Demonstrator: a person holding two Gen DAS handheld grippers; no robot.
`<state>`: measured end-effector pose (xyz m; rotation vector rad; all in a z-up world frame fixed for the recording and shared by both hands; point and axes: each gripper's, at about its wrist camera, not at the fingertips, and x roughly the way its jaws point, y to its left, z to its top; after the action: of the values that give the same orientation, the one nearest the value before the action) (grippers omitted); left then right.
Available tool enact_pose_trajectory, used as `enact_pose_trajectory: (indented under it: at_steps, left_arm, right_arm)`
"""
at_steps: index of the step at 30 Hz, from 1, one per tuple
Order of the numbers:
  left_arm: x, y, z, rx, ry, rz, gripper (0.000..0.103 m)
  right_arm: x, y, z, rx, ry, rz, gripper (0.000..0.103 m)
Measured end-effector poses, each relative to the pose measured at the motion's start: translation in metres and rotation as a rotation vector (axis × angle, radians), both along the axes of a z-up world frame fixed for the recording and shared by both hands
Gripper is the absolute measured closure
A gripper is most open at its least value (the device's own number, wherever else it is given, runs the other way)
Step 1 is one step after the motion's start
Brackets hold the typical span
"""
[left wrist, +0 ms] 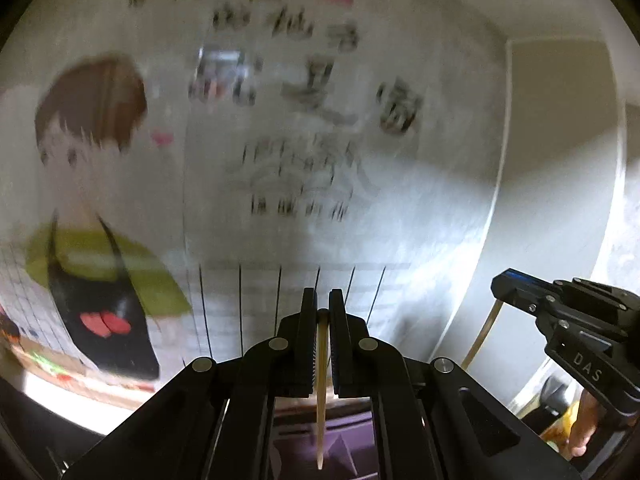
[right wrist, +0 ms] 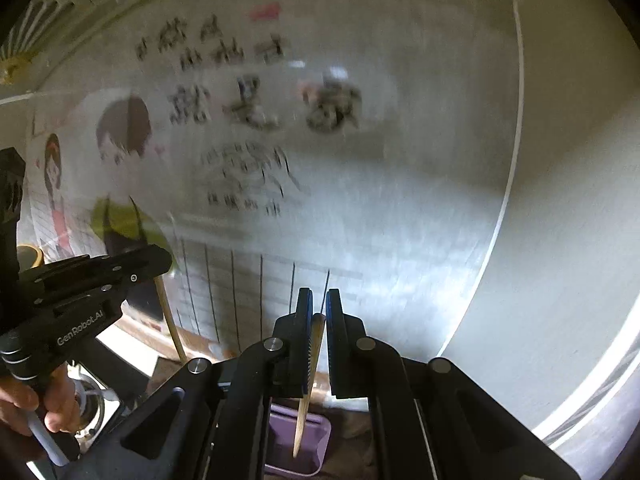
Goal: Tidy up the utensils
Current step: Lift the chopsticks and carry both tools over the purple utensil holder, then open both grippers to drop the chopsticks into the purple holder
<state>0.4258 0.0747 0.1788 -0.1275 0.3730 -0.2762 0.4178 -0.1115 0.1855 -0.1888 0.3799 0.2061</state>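
Note:
My left gripper (left wrist: 323,304) is shut on a pale wooden chopstick (left wrist: 321,392) that hangs down from the jaws over a purple tray (left wrist: 340,452). My right gripper (right wrist: 319,306) is shut on a second wooden chopstick (right wrist: 307,392), which hangs slightly tilted over the purple tray (right wrist: 318,436). Both grippers are raised and point at a wall. The right gripper also shows in the left wrist view (left wrist: 516,286) with its chopstick (left wrist: 482,336). The left gripper shows in the right wrist view (right wrist: 152,260) with its chopstick (right wrist: 170,320).
A blurred wall poster (left wrist: 240,140) with cartoon figures and dark writing fills the view ahead. A white door frame (left wrist: 500,160) stands to the right. A stove burner (right wrist: 94,404) sits low on the left, by the person's hand (right wrist: 24,404).

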Motion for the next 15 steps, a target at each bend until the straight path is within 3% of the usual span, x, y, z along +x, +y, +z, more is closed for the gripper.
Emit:
enact_pose_trajectory:
  at_steps: [10,15]
  left_arm:
    - [0.046,0.001,-0.091,-0.055,0.263,-0.022,0.095]
    - [0.048,0.002,-0.112,-0.096,0.333,-0.024,0.095]
  right_arm:
    - [0.043,-0.006,-0.088,0.019,0.207,-0.003,0.096]
    - [0.044,-0.008,-0.097,-0.009,0.197,-0.029,0.094]
